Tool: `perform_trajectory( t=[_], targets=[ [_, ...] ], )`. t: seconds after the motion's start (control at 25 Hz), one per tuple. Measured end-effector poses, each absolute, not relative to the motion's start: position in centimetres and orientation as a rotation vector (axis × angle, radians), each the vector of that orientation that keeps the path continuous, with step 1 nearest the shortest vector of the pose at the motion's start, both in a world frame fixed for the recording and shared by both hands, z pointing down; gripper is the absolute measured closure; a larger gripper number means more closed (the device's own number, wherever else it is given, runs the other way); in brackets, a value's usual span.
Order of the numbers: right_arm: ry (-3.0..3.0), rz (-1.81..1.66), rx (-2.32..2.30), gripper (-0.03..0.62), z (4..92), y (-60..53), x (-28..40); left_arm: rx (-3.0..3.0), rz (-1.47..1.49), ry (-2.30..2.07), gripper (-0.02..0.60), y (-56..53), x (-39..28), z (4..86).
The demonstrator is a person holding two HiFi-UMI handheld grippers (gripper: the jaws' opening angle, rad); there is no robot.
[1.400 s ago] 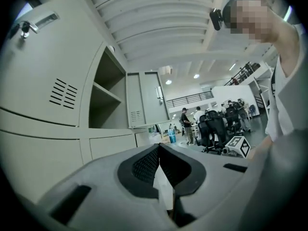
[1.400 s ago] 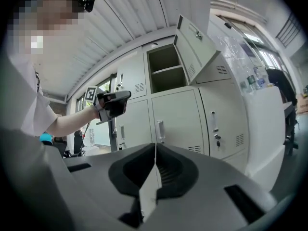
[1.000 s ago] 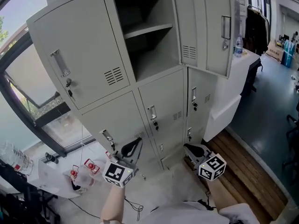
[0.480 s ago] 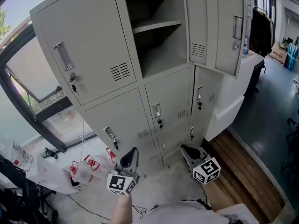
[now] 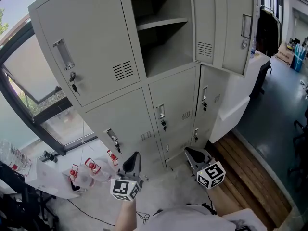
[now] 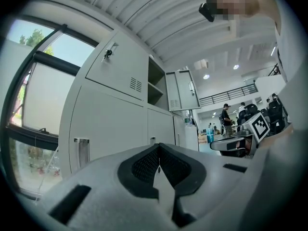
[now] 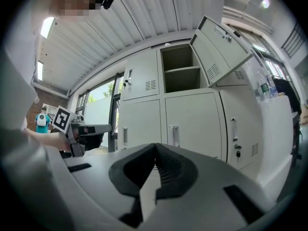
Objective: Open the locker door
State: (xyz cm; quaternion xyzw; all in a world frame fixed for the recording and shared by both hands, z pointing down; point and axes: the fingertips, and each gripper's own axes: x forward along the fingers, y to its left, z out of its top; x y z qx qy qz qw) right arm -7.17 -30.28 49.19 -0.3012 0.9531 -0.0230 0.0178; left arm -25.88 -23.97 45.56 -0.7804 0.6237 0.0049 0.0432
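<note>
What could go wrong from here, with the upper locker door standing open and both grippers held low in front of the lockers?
The open door juts out to the right high up; someone moving that way might bump its edge. The left gripper, jaws shut and empty, appears near the red-capped bottles, so a careless swing could knock them.

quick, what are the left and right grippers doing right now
Left gripper: closed, jaws together, holding nothing.
Right gripper: closed, jaws together, holding nothing.
</note>
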Motion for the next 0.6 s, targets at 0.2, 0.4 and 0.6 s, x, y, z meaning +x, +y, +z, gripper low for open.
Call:
perform_trajectory(
  t=[0.2,0.4,0.6],
  targets=[
    [2.961,-0.087,-0.943,0.582,49.42,-30.15,-7.27,-2.386,0.014,1.915,0.572,-23.93,-26.04,45.79],
    [2.961,-0.098,-0.947,0.581,49.44,-29.95,-7.30,-2.384,-0.005,1.912,0.572,-23.84,-25.91,45.82],
    [2.961,-0.105,-0.945,0.582,49.43,-29.75,-7.34,-2.392,-0.010,1.899,0.572,-23.53,-25.53,45.68]
  ],
)
